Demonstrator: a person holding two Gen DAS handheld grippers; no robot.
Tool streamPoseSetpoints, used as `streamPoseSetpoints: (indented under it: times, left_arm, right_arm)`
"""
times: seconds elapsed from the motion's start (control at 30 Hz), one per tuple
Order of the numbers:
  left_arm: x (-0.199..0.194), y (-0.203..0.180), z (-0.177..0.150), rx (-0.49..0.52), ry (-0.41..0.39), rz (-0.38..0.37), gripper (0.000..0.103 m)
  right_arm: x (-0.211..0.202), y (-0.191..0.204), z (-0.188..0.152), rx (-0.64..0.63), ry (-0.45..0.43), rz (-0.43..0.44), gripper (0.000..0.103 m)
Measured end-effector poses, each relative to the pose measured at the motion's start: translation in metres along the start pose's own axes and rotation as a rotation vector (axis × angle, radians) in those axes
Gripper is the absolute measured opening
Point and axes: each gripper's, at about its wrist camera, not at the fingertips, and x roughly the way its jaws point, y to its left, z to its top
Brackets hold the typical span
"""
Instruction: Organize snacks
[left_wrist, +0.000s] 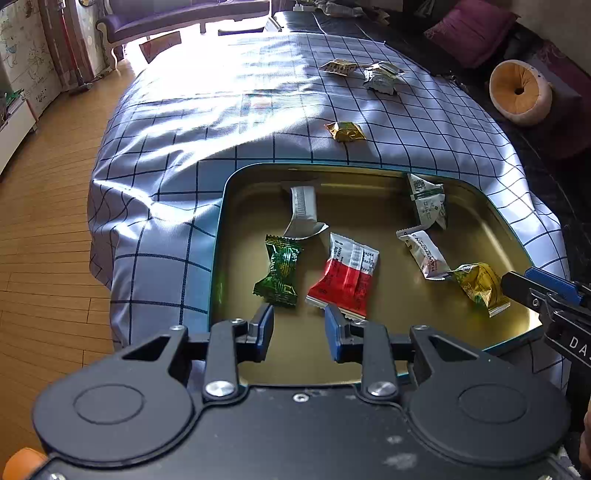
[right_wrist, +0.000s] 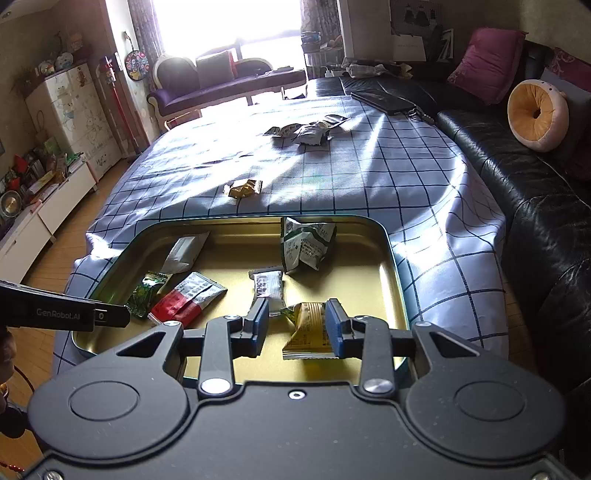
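A gold metal tray (left_wrist: 236, 206) (right_wrist: 391, 273) sits on the checked cloth and holds several snack packets. My left gripper (left_wrist: 299, 328) is open and empty above the tray's near edge, just short of a green candy (left_wrist: 280, 271) and a red-and-white packet (left_wrist: 347, 273). My right gripper (right_wrist: 295, 325) is open, its fingers either side of a yellow packet (right_wrist: 308, 328) (left_wrist: 478, 286) that lies in the tray. A gold candy (left_wrist: 345, 131) (right_wrist: 243, 188) lies on the cloth beyond the tray. More packets (left_wrist: 369, 74) (right_wrist: 306, 133) lie farther back.
The tray also holds white packets (left_wrist: 303, 210) (right_wrist: 306, 243). A black leather sofa (right_wrist: 535, 192) with a round cushion (right_wrist: 537, 114) runs along the right. A dark flat device (right_wrist: 384, 99) lies at the cloth's far edge. Wooden floor (left_wrist: 44, 240) is on the left.
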Motion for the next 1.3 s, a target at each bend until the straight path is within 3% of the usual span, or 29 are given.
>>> streamPoseSetpoints:
  times: [0.37, 1.07, 1.3]
  left_arm:
    - [-0.002, -0.002, -0.001, 0.003, -0.017, 0.01, 0.03]
    - [-0.013, -0.006, 0.0, 0.029, -0.089, 0.078, 0.047]
    - [-0.015, -0.005, -0.001, 0.013, -0.106, 0.066, 0.048]
  right_arm:
    - [0.001, 0.002, -0.001, -0.004, 0.004, 0.002, 0.043]
    - [0.001, 0.002, -0.002, -0.007, 0.007, 0.003, 0.043]
    - [0.001, 0.002, -0.002, -0.006, 0.006, 0.002, 0.043]
